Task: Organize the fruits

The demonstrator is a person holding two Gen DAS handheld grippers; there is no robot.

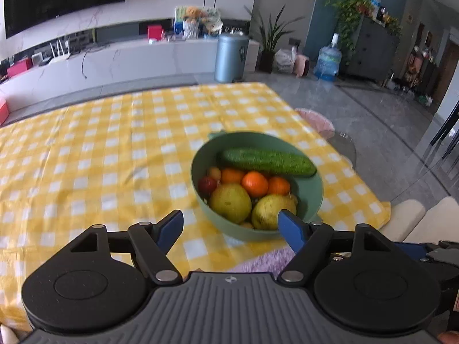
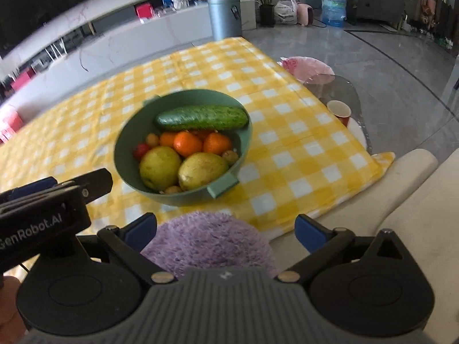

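Note:
A green bowl (image 1: 312,200) stands on the yellow checked tablecloth (image 1: 100,149). It holds a cucumber (image 1: 268,160), three oranges (image 1: 254,183), two yellow-green pears (image 1: 230,203), a small red fruit (image 1: 207,184) and small yellowish fruits. The bowl (image 2: 126,154) with the cucumber (image 2: 202,118), oranges (image 2: 188,143) and pears (image 2: 159,167) also shows in the right wrist view. My left gripper (image 1: 231,223) is open and empty, just in front of the bowl's near rim. My right gripper (image 2: 225,229) is open and empty, held back from the bowl above a purple fluffy cushion (image 2: 209,240).
A red cup (image 2: 340,111) stands on a glass side table (image 2: 338,86) to the right, past the cloth's edge. A pink stool (image 2: 304,66) is beyond it. Cream chair backs (image 2: 410,200) are at the near right. The left gripper's body (image 2: 48,209) shows at the left.

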